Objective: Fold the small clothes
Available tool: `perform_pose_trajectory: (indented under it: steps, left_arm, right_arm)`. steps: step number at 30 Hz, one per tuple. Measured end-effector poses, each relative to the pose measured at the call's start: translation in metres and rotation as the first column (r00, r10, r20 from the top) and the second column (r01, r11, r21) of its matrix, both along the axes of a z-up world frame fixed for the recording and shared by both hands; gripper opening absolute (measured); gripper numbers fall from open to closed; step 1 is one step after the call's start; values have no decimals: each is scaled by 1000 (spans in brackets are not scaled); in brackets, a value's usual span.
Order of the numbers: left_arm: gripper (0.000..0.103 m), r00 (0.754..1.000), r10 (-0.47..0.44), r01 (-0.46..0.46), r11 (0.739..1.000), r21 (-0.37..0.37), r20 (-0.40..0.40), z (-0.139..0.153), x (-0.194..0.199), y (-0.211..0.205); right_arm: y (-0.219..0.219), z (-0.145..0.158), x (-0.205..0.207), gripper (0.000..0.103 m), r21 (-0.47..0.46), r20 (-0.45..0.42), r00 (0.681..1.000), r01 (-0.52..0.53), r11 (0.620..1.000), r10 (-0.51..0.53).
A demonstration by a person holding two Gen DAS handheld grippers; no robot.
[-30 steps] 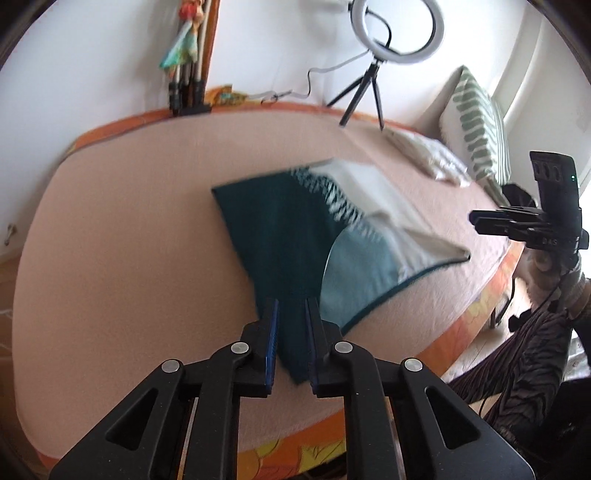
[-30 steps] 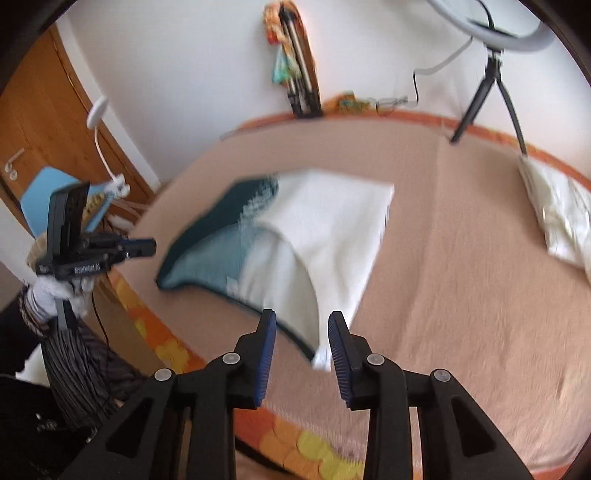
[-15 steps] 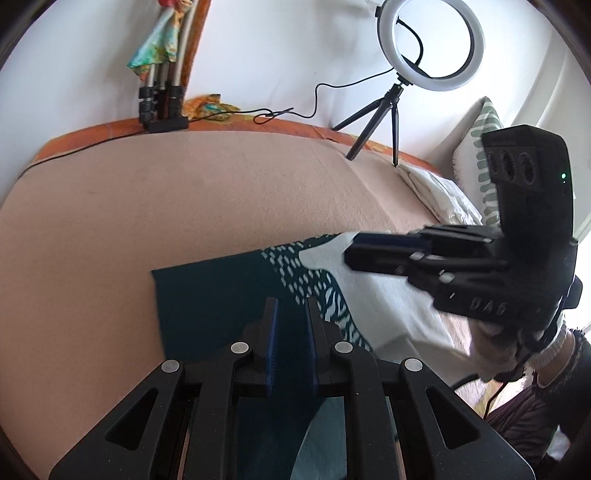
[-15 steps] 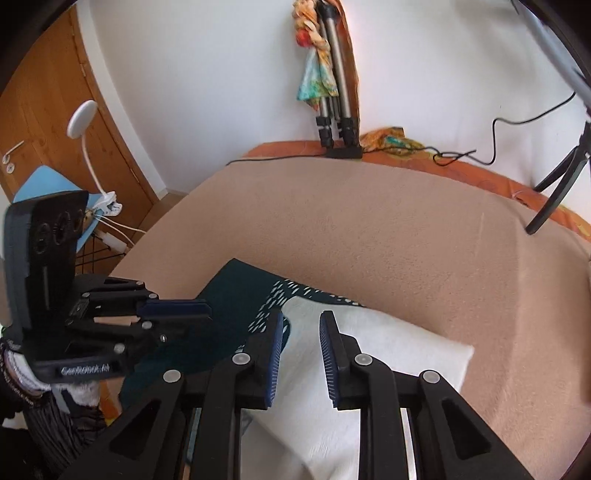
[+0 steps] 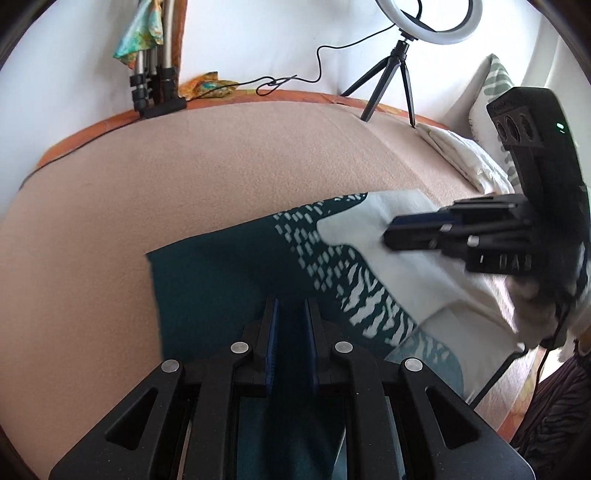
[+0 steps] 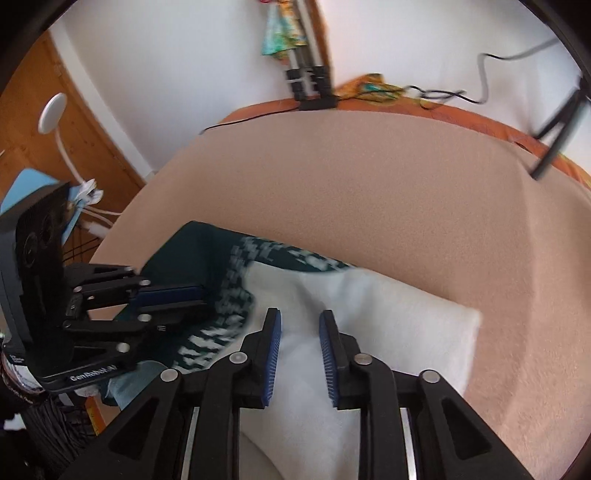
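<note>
A tan bed point(image 5: 207, 177) holds a teal-and-white garment point(image 5: 229, 280) at its near edge. The left tool point(image 5: 291, 328) pinches its teal fabric; the right tool point(image 6: 299, 339) pinches the white part.

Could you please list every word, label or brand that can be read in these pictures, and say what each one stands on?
"GenRobot.AI": white print on the side of the left gripper, seen from the right wrist; partly blurred.
Pale letters on the side of the right gripper, seen from the left wrist: too blurred to read.
Small label near the hand under the left gripper: too small to read.
The garment, the bed cover and the ring light carry no readable text.
</note>
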State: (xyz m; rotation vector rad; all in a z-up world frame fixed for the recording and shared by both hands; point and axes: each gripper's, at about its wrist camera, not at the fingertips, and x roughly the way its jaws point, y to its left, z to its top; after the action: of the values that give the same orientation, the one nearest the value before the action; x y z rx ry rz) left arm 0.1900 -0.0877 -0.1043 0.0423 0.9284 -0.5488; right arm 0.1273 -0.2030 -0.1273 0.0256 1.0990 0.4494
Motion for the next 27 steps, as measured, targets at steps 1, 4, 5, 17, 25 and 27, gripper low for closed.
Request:
perform_pose_trajectory:
  steps: [1, 4, 5, 17, 25, 27]
  left_arm:
    - [12, 1000, 9, -9, 1000, 2, 11, 4, -5, 6]
    - [17, 999, 50, -49, 997, -52, 15, 15, -14, 28]
    - [25, 997, 70, -69, 995, -78, 14, 20, -20, 39]
    - [50, 928, 175, -305, 863, -402, -329, -2, -74, 120]
    - [52, 851, 148, -425, 759, -494, -504, -36, -80, 131]
    - [52, 849, 133, -426, 744, -514, -511, -38, -80, 130]
  right_arm:
    - [-8, 1, -2, 22, -7, -6, 1000, 18, 1000, -18]
    - [-43, 9, -10, 25, -16, 2, 994, 106, 994, -106]
    - [-57, 14, -13, 31, -1, 7, 990, 141, 990, -141]
    - [-128, 8, -22, 53, 312, -165, 962, 258, 914, -216]
    - [-129, -11, -19, 53, 402, -242, 952, 276, 873, -189]
    - [-128, -14, -18, 53, 424, -248, 952, 275, 863, -181]
